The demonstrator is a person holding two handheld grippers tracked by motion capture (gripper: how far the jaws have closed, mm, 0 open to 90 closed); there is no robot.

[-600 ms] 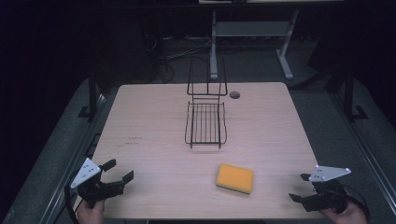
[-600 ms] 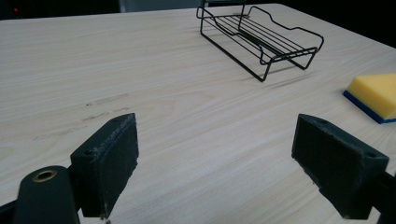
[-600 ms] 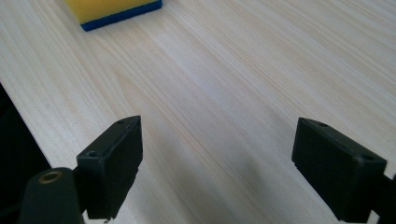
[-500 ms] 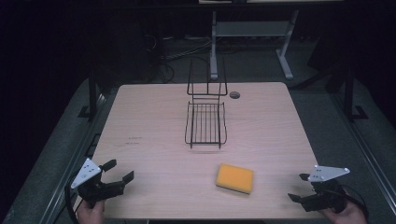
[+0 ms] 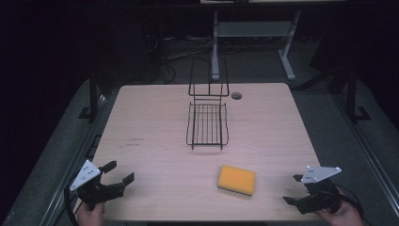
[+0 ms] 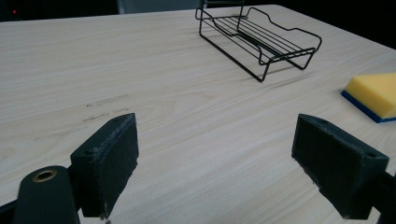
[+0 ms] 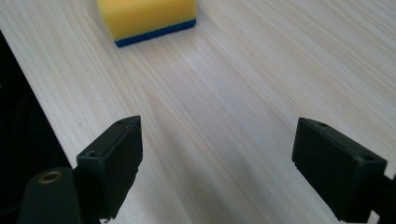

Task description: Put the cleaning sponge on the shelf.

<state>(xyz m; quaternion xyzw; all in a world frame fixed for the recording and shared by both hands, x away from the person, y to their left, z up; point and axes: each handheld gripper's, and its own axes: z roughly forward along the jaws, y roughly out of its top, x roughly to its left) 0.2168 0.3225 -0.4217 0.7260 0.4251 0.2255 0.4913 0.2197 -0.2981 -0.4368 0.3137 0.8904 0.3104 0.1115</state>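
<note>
- The right hand-held gripper (image 5: 297, 189) sat at the near right corner of the table (image 5: 150, 113), held in a hand at the table's edge; its jaws stood wide apart with nothing between them.
- In the right gripper view, that hand-held gripper (image 7: 217, 163) looked along bare wood toward the sponge (image 7: 145, 18), which lay ahead and a little to the left of its jaws, apart from them.
- The left hand-held gripper (image 5: 118, 172) sat at the near left corner, its jaws also spread wide and empty, well apart from the sponge.
- In the left gripper view, the left hand-held gripper (image 6: 215, 163) hung just over the wood, with the sponge (image 6: 373, 93) far off at the right edge.
- The sponge (image 5: 236, 180) was a flat rectangular block, yellow on top with a thin dark blue layer underneath.
- It lay flat on the table, near the front edge and right of centre, between the two hand-held grippers but closer to the right one.
- Its long axis ran roughly left to right across the table, slightly skewed, the right end nearer the front edge.
- A black wire rack (image 5: 207, 123) stood at mid-table beyond the sponge, near but not touching it.
</note>
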